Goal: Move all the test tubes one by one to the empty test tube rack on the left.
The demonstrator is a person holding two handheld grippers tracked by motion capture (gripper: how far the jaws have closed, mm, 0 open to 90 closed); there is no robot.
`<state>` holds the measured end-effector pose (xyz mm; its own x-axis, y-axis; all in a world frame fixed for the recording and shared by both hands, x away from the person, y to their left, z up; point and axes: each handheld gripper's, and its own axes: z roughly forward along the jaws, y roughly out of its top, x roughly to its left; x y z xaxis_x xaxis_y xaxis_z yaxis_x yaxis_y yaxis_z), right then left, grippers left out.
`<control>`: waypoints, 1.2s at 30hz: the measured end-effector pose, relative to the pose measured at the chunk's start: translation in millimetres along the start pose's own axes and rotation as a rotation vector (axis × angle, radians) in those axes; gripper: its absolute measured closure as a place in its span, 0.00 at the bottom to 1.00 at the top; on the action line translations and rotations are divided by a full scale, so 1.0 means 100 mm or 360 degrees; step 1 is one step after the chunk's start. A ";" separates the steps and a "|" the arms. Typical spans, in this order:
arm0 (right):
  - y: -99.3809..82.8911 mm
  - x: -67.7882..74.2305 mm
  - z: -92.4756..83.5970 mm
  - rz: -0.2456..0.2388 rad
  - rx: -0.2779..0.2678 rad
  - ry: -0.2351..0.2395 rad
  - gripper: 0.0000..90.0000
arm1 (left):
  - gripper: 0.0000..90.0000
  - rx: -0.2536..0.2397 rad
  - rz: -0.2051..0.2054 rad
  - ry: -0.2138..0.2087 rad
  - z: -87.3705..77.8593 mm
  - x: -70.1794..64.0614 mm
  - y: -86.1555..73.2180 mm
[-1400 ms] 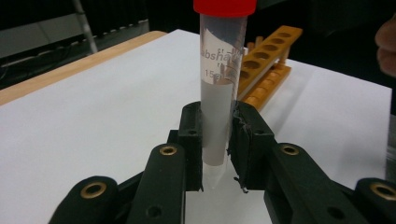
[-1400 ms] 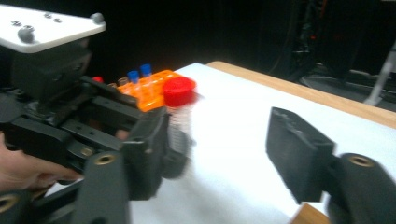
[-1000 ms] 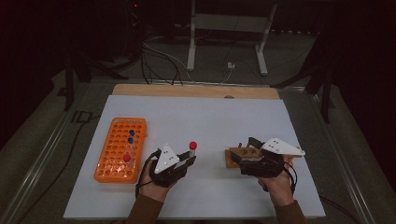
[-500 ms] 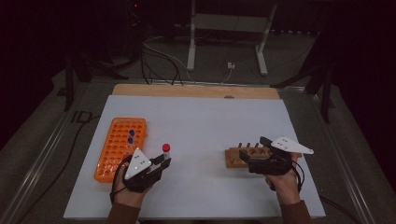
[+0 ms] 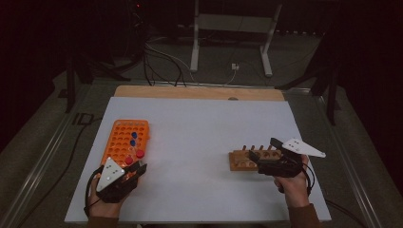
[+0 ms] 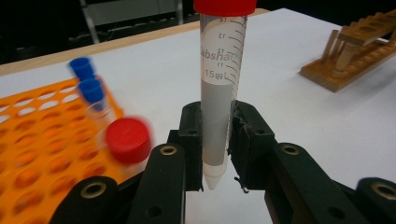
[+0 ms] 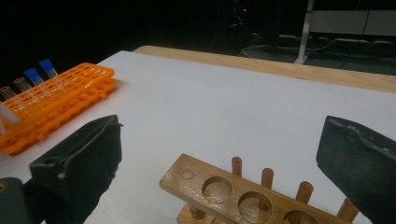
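The left gripper (image 5: 129,172) sits at the near left of the white desk (image 5: 199,128), beside the near end of the orange rack (image 5: 124,130). Its jaws are clenched on 1 clear graduated tube (image 6: 218,88) with a red cap, gripping the lower, tapered part so the tube stands upright between the pads with its tip pointing down. In the left gripper view the tube hangs just beside the rack, above the desk.

The orange rack already carries 3 capped tubes visible from above: 2 with blue caps (image 5: 133,138) and 1 with a red cap (image 5: 140,153). In the left gripper view, the 2 blue caps (image 6: 86,77) stand one behind the other and the red cap (image 6: 128,140) is nearest the jaws, blurred.

The right gripper (image 5: 266,161) rests at the near right of the desk, at the wooden rack (image 5: 242,160). Its jaws are released, having just been opening, and stand wide apart with nothing between the pads. In the right gripper view the wooden rack (image 7: 219,191) lies below the jaws, showing 3 round holes and 4 upright pegs, all holes bare.
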<state>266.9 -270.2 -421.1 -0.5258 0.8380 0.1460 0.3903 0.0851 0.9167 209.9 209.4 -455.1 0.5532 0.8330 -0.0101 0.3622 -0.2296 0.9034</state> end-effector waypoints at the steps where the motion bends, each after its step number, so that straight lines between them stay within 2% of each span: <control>1: 0.00 0.00 0.00 -0.0003 -0.0002 -0.0001 0.01 | 0.84 0.0002 -0.0003 0.0011 -0.02 0.02 -0.01; 10: -0.01 -0.02 -0.02 0.0004 -0.0011 -0.0015 0.01 | 0.84 0.0017 -0.0021 0.0095 -0.17 0.15 -0.15; 13: 0.00 -0.01 -0.03 -0.0002 -0.0014 -0.0020 0.01 | 0.84 0.0027 -0.0023 0.0115 -0.18 0.19 -0.19; 18: -0.01 0.00 -0.02 -0.0010 -0.0007 -0.0018 0.01 | 0.84 0.0127 -0.0038 0.0110 -0.09 0.24 -0.27; 22: -0.01 -0.02 -0.04 -0.0005 -0.0012 -0.0021 0.01 | 0.84 0.0262 -0.0026 0.0095 -0.01 0.24 -0.33; 29: -0.03 -0.05 -0.07 -0.0005 -0.0006 -0.0031 0.01 | 0.83 0.0315 -0.0043 0.0081 0.00 0.25 -0.35; 32: -0.06 -0.07 -0.07 0.0002 0.0000 -0.0034 0.01 | 0.79 0.0321 -0.0055 0.0084 -0.01 0.25 -0.35; 36: -0.08 -0.09 -0.09 -0.0005 -0.0001 -0.0035 0.01 | 0.66 0.0280 -0.0081 0.0066 -0.07 0.26 -0.35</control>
<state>262.0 -283.6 -426.8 -0.5102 0.8494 0.1349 0.3883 0.0875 0.9174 206.4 242.1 -484.2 0.5008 0.8650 -0.0326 0.5162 -0.2682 0.8134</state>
